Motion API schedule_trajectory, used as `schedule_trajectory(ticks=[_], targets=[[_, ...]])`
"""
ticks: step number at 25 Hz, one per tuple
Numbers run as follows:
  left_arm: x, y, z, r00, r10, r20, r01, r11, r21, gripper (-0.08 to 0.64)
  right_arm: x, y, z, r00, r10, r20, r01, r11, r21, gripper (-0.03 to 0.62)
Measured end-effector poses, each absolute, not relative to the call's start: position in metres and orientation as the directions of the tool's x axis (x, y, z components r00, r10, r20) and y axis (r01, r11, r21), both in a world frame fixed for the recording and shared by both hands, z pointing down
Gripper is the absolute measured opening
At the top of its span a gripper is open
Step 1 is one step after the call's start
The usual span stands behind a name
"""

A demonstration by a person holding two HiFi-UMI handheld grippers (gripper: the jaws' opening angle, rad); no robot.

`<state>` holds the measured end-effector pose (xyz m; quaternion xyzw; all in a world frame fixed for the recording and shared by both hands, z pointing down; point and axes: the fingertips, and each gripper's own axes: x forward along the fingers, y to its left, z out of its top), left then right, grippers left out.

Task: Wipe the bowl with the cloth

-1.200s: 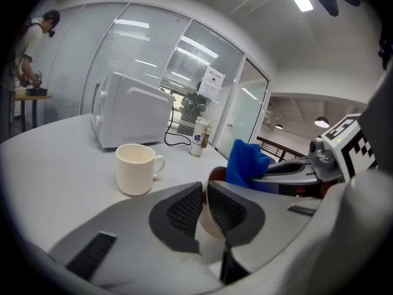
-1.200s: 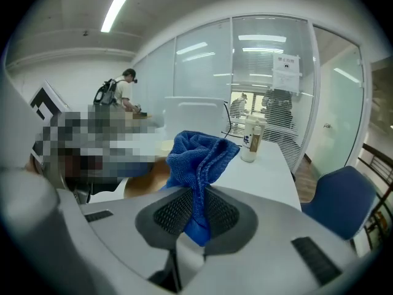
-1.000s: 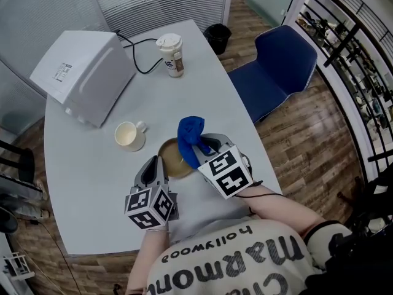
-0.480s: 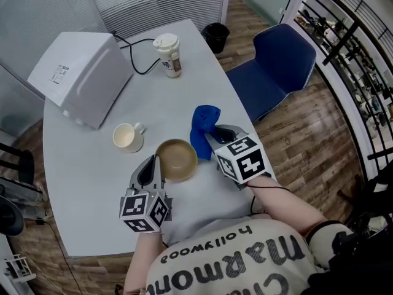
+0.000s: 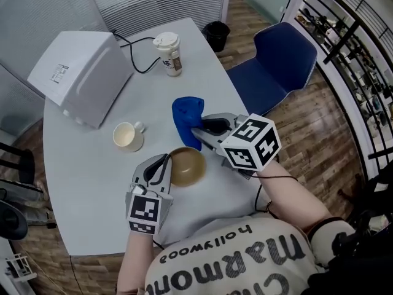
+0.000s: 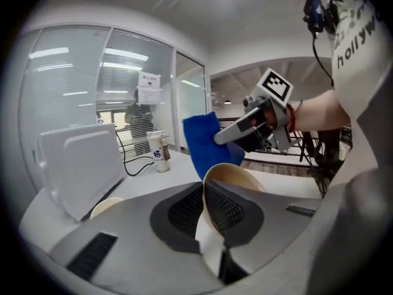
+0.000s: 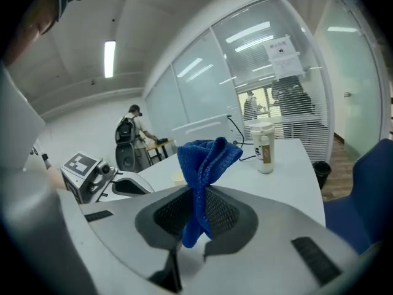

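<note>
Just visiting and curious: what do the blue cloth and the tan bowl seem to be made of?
Cloth: soft fabric, probably microfibre; fuzzy pile and limp folds. Bowl: smooth, matte tan with a thin rim; plastic or ceramic, hard to tell.

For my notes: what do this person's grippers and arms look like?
The left gripper and right gripper are smooth grey shells; their tongs carry dark, mesh-textured pads. Each bears a white cube with black square markers. A thin black cable trails from the right one. Forearms are bare; the pale T-shirt has dark lettering. The left tongs have just been closing on the rim of the bowl.
</note>
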<state>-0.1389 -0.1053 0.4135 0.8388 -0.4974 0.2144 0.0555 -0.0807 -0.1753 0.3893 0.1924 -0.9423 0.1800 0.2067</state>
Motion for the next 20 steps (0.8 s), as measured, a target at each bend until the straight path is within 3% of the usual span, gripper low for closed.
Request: schedule_trajectory(ticks=[10, 20], targets=[[-0.117, -0.102, 0.426, 0.446, -0.744, 0.498, -0.733, -0.623, -0.274, 0.012, -0.121, -0.137, 0.403, -0.856, 0.007, 0.516, -0.23, 0.89, -0.394, 0.053], [-0.128, -0.11, 0.425, 0.407, -0.77, 0.492, -0.731, -0.597, -0.331, 0.012, -0.125, -0.134, 0.413, -0.86, 0.076, 0.505, -0.228, 0.828, -0.512, 0.053]])
